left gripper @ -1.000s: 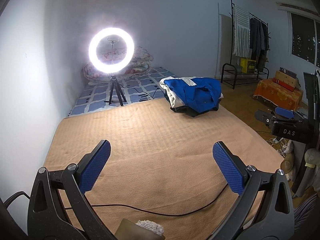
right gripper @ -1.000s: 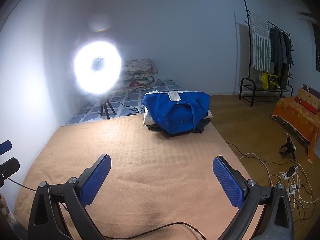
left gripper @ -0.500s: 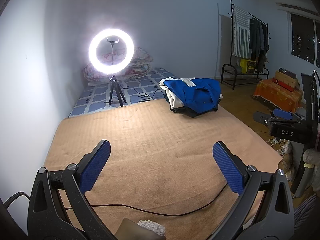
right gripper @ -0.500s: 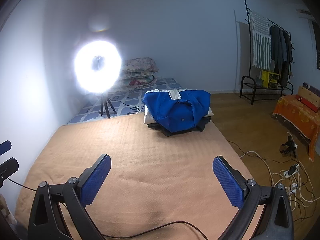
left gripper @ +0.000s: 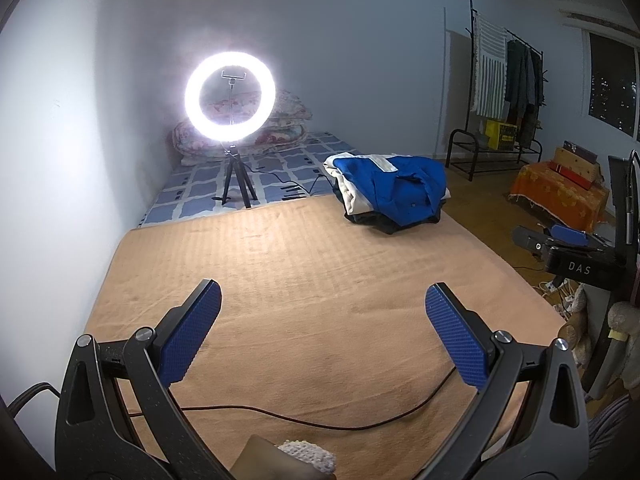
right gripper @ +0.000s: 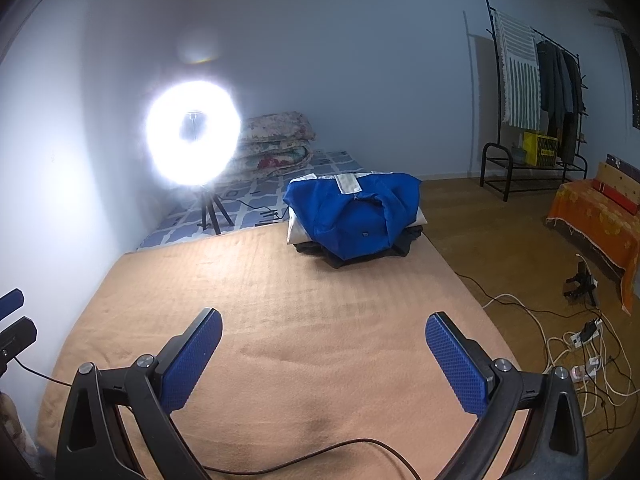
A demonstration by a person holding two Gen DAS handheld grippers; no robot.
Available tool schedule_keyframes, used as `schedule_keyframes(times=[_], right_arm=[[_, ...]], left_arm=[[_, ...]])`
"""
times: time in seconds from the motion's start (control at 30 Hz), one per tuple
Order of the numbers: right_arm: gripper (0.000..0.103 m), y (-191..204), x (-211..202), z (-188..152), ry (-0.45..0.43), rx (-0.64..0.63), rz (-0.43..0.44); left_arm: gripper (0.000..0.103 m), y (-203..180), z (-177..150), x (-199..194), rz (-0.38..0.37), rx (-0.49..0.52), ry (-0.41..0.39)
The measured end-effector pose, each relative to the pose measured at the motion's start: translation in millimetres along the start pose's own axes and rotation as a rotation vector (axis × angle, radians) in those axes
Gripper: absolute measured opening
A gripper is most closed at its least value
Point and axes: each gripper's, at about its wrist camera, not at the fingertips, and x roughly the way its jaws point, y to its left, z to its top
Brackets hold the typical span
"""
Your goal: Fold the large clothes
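A pile of clothes lies at the far right corner of the tan blanket [left gripper: 304,280]: a blue garment [left gripper: 400,188] on top, white and dark pieces under it. It also shows in the right wrist view [right gripper: 354,214], on the blanket [right gripper: 280,312]. My left gripper [left gripper: 322,336] is open and empty, well short of the pile over the near blanket. My right gripper [right gripper: 324,354] is open and empty too, also well short of the pile. It shows from the side at the right edge of the left wrist view [left gripper: 560,240].
A lit ring light on a tripod [left gripper: 230,100] stands beyond the blanket on a blue checked mat, in front of folded quilts [right gripper: 276,140]. A black cable [left gripper: 320,420] crosses the near blanket. A clothes rack [right gripper: 532,92], an orange-covered seat [right gripper: 592,212] and floor cables [right gripper: 576,340] are at right.
Both views have shifted very slightly; the right gripper in the left wrist view sits a little lower and further right. Both grippers stay open and the clothes pile has not moved.
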Motion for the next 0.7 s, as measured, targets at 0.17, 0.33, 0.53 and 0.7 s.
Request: schedule_keyframes(times=[0.17,0.33,0.53,0.7], right_arm=[[0.103,-0.8,-0.3,-0.4,0.001,0.006,-0.001],[0.103,-1.3,0.0,-0.8,0.002,0.007,-0.003],[0.103,-2.0,0.1,-0.7,0.002,0.008,-0.003],[0.103,-2.1,-2.3,1.6,-0.008,0.011,-0.003]], left_arm=[[0.103,0.7,-0.5,-1.3,0.003,-0.007,0.004],[0.103,2.0,-1.5,-1.0,0.008,-0.017,0.008],[0.103,-2.8,-3.2,-6.9,0.031,0.013,-0.028],[0.103,-1.7,2.5,-18.8,0.073,0.022,-0.077]])
